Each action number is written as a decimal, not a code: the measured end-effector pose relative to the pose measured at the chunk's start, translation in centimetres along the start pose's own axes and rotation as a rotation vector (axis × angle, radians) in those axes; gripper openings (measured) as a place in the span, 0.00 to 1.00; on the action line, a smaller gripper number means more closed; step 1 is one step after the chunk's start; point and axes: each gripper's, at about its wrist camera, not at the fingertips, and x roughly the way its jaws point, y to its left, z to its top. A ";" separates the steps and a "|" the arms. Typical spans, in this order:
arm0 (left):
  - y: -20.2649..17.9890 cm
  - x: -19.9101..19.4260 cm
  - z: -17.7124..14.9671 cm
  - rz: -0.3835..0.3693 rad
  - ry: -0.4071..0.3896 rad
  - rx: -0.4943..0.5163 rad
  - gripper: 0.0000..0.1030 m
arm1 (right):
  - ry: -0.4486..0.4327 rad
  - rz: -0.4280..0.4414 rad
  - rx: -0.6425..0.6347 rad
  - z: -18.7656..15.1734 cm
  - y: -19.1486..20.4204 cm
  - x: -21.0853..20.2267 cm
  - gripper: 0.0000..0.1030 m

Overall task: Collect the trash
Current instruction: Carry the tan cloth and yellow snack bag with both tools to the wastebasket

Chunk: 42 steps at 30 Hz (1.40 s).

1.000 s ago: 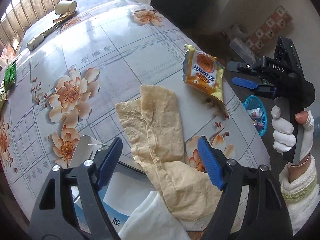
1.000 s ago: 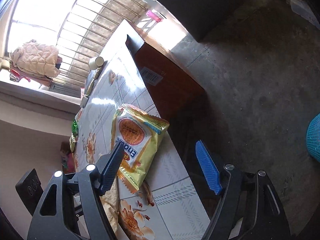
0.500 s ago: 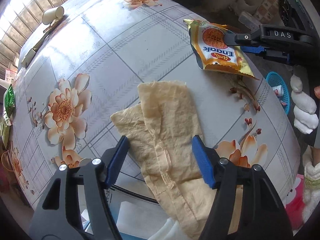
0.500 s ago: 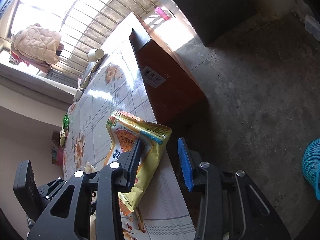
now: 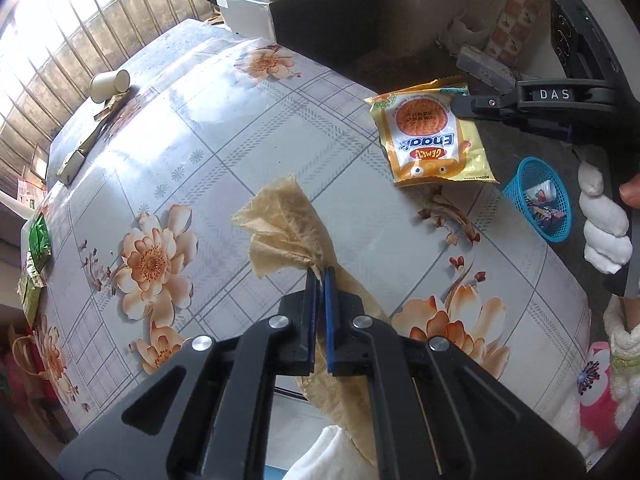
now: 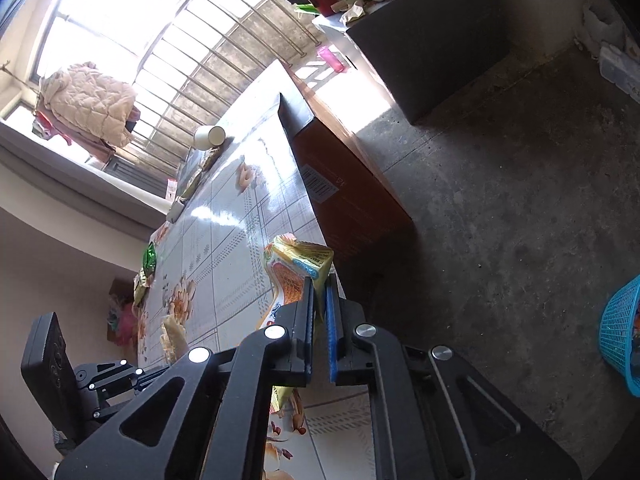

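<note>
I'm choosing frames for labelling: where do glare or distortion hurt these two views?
Left wrist: fisheye bows the table edges; window glare whitens the upper left; the wrapper print stays sharp. Right wrist: the window is blown out, glare streaks the tabletop, the floor is dim.

Bare tabletop [image 5: 224, 128] beyond paper cup [image 5: 109, 85]

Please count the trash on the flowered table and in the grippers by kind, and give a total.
Yellow snack packet: 1
Tan crumpled paper: 1
Paper cup: 1
Green wrappers at the table edge: at least 1; the rest is too small to count
Total: at least 4
</note>
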 end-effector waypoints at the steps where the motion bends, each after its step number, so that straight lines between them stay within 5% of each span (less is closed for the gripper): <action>1: -0.3 -0.8 0.0 0.006 -0.022 0.011 0.02 | -0.005 0.015 0.011 -0.2 -0.3 -0.6 0.06; 10: -2.2 -9.1 0.4 0.052 -0.246 0.043 0.02 | -0.048 0.103 0.066 -2.3 -1.3 -5.8 0.05; 18: -5.4 -14.1 0.0 0.035 -0.360 0.087 0.02 | -0.161 0.121 0.096 -5.8 -3.2 -14.3 0.05; 29: -14.2 -15.9 1.0 -0.086 -0.406 0.168 0.02 | -0.304 0.013 0.155 -11.4 -8.2 -24.3 0.05; 42: -30.0 -13.0 3.7 -0.272 -0.350 0.362 0.02 | -0.454 -0.208 0.355 -17.5 -19.5 -32.9 0.05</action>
